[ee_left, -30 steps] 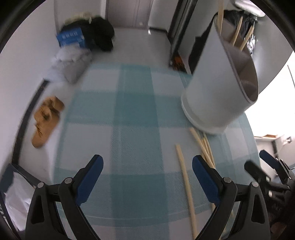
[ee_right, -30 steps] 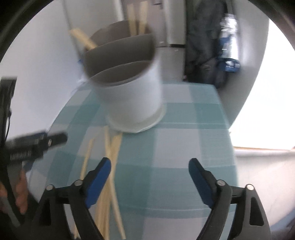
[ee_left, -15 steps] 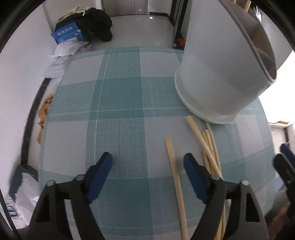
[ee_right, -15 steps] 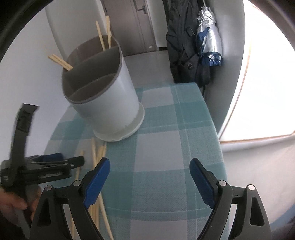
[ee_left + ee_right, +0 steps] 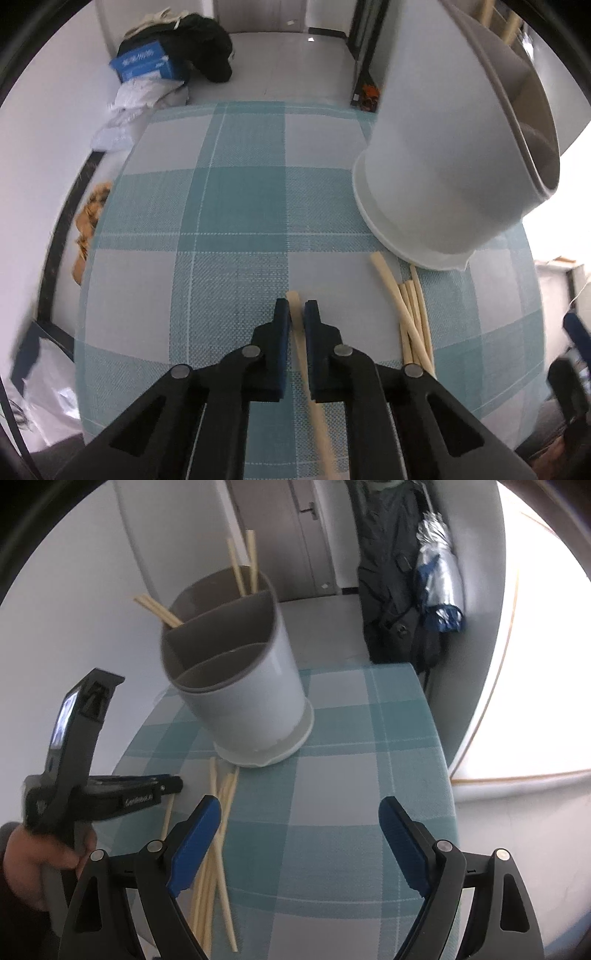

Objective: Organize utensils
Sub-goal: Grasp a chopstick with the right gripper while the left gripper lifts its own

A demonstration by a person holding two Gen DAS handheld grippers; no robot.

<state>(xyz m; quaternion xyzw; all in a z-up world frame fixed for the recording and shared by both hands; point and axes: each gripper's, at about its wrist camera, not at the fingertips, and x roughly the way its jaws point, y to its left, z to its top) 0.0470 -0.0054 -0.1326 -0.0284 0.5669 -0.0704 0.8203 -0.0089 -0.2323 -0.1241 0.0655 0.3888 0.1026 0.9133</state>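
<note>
In the left wrist view my left gripper (image 5: 296, 308) is shut on a single pale chopstick (image 5: 294, 303) lying on the teal checked tablecloth (image 5: 236, 206); the stick's tip pokes out past the blue pads. A bundle of several chopsticks (image 5: 410, 314) lies to its right. The white utensil holder (image 5: 443, 155) stands at the upper right. In the right wrist view my right gripper (image 5: 300, 814) is open above the cloth with nothing between its fingers. The holder (image 5: 251, 698) has grey compartments with chopsticks (image 5: 243, 568) standing in the back one. The loose chopsticks (image 5: 218, 842) lie at the lower left.
A hand (image 5: 33, 860) holds the left gripper's handle (image 5: 70, 753) at the left of the right wrist view. On the floor lie a blue box (image 5: 146, 64), dark clothing (image 5: 199, 55) and white bags (image 5: 129, 107). A dark coat (image 5: 391, 572) and a folded umbrella (image 5: 439, 579) hang behind the table.
My left gripper's jaws went from wide open to shut around the single chopstick, and it shifted toward the holder. The right gripper stayed open and tilted so the holder sits farther off.
</note>
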